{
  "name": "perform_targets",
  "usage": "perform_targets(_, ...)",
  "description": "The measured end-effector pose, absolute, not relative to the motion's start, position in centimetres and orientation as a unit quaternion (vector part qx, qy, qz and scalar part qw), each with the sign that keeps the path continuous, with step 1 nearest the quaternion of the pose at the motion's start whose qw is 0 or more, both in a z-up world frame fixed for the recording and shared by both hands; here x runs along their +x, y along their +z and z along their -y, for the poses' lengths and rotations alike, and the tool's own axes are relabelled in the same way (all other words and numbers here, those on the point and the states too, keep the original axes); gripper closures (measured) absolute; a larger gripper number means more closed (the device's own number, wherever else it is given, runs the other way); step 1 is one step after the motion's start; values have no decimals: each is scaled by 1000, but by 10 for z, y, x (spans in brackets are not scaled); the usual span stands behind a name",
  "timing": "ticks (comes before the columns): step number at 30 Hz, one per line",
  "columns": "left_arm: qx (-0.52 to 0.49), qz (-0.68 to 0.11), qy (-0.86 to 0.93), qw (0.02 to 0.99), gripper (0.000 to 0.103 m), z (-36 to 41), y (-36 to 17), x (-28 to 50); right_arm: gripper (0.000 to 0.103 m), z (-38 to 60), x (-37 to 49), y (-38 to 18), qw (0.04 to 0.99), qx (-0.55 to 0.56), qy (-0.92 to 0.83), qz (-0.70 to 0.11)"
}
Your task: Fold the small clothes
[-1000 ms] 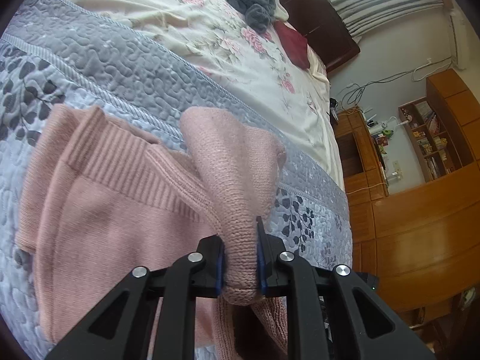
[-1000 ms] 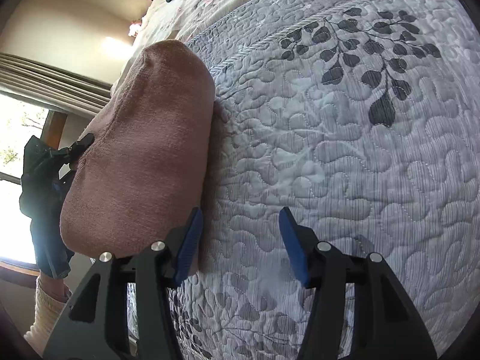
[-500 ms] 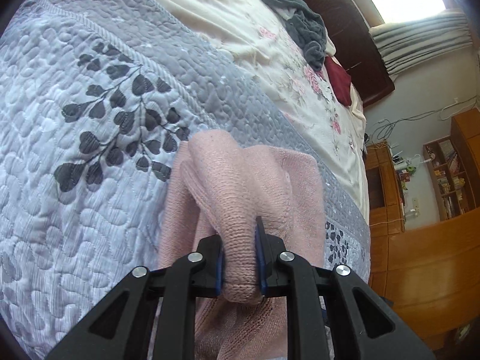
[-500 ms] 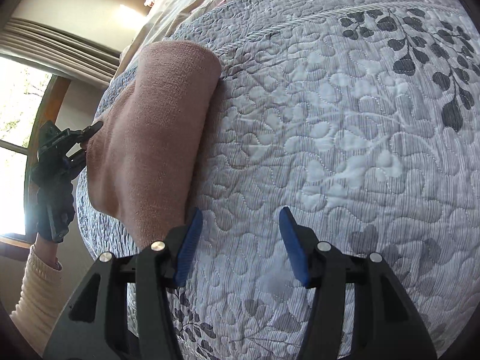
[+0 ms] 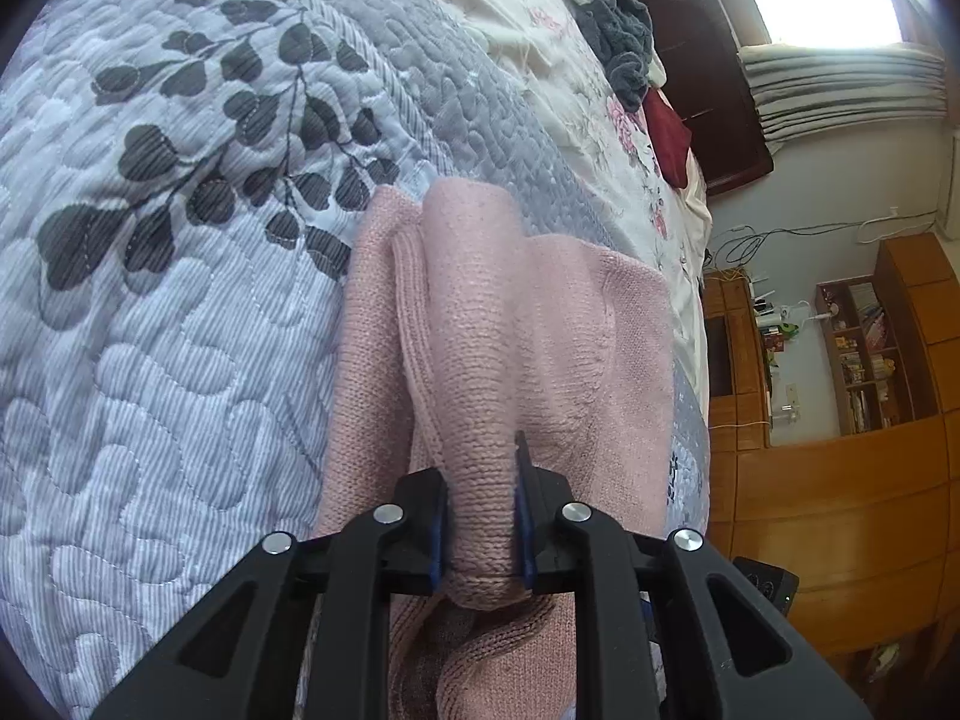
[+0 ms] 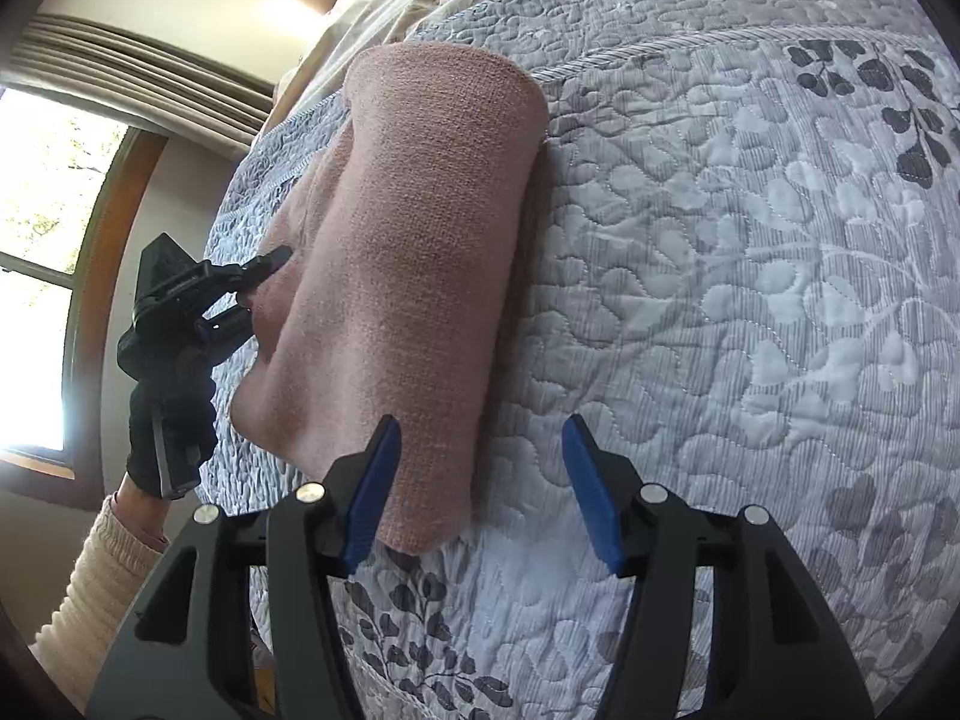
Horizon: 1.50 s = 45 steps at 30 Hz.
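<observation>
A pink knit sweater [image 5: 528,324] lies folded over on the grey quilted bedspread [image 5: 150,360]. My left gripper [image 5: 480,516] is shut on a bunched fold of it, which rises between the blue pads. In the right wrist view the same sweater [image 6: 414,252] appears as a long folded strip on the quilt. My right gripper [image 6: 480,480] hovers open over the strip's near end, its left pad [image 6: 372,486] above the knit, nothing between the pads. The left gripper [image 6: 252,294] shows there too, held by a gloved hand [image 6: 168,414], clamped on the sweater's left edge.
Beyond the quilt lies a cream floral sheet [image 5: 576,96] with a grey garment [image 5: 618,24] and a dark red cloth [image 5: 666,132] near the dark headboard. Wooden cabinets and shelves [image 5: 840,420] stand beside the bed. A window and curtains [image 6: 54,192] fill the other side.
My left gripper carried the gripped fold across the sweater, laying it over itself; the ribbed hem is covered. The right gripper drew nearer to the folded strip and stayed open.
</observation>
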<state>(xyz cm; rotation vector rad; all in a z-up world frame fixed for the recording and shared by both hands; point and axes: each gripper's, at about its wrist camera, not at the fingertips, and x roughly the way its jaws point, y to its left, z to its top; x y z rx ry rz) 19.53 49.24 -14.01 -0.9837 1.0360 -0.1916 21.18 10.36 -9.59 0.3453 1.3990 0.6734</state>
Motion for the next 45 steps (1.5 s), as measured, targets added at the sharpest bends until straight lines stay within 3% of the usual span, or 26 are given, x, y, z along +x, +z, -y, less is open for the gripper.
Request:
perform_targets(4,-407,-470,-59,781,81,-495,-113,170,37,-118,211,-91,693,163,314,-628)
perform_targets(6,-377,-469,-59,796,68,-487,-97,152,33,-123,209,-92,684,175,321,-631)
perform_targets(7,-366,-468,-65,801,67,-483,-91,143,31,-125,207,-94,681,179,322,-633)
perform_targets(16,-330,-518,-90,784,64,-442,-106,106,27,-145,194,-127,663,171,291,-668)
perform_targets(17,-330,-523,-88,781,66,-439,-110,105,29,-149,194,-130,658,171,294,-672)
perform_targets(19,-339,-527,-89,774,71,-436,-118,104,59,-153,192,-131,648,177,308,-674)
perform_targets(20,-345,-530,-91,769,85,-435,-121,105,63,-156,193,-130,645,179,313,-674)
perform_targets(22,-360,-523,-94,767,93,-436,-120,102,78,-158,194,-121,655,162,316,-667)
perform_targets(27,-371,-509,-111,769,96,-436,-120,91,83,-147,191,-102,673,150,325,-647)
perform_targets(36,-361,-531,-102,760,95,-436,-146,89,82,-152,184,-135,668,131,303,-667)
perform_targets(38,-346,-536,-96,764,92,-433,-136,92,79,-147,184,-130,668,126,309,-665)
perform_targets(40,-336,-531,-85,773,85,-434,-121,98,70,-145,187,-122,669,121,314,-663)
perform_targets(41,-330,-523,-74,783,71,-436,-112,101,67,-138,187,-116,672,120,317,-659)
perform_targets(42,-321,-513,-59,794,49,-439,-103,104,58,-141,191,-111,675,120,319,-654)
perform_targets(43,-312,-506,-46,803,41,-443,-96,108,48,-141,194,-106,678,121,321,-650)
perform_targets(45,-304,-495,-37,813,38,-451,-86,120,38,-141,198,-97,687,123,324,-638)
